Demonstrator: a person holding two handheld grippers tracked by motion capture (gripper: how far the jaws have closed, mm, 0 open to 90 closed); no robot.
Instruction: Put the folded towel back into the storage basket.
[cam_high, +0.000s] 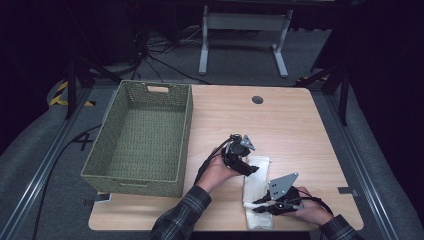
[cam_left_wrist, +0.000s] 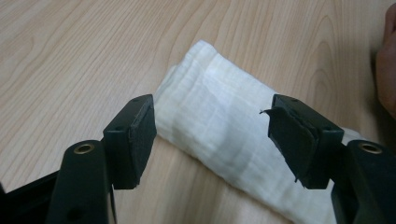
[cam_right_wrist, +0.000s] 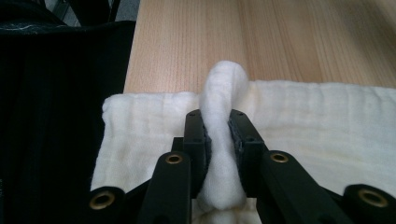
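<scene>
Two grippers: both worked one folded white cloth (cam_high: 257, 192) near the tabletop's (cam_high: 300, 130) front edge.
Left gripper (cam_left_wrist: 212, 140): jaws apart, straddling the cloth.
Right gripper (cam_right_wrist: 218, 135): clamped on a cloth fold.

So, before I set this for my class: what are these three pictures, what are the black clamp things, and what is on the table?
No machine is at work here: a person in a checked shirt holds a pair of hand-operated tongs in each hand. One picture looks down on the wooden table from above. The other two come from small cameras riding on the tongs, looking along their black jaws.

On the table lie a folded white cloth and, to the left, an empty green woven basket.

The right tongs are shut on a pinched-up fold of the cloth near the table's front edge. The left tongs stand open over the cloth's far end, with the cloth showing between the jaws but not gripped.
</scene>
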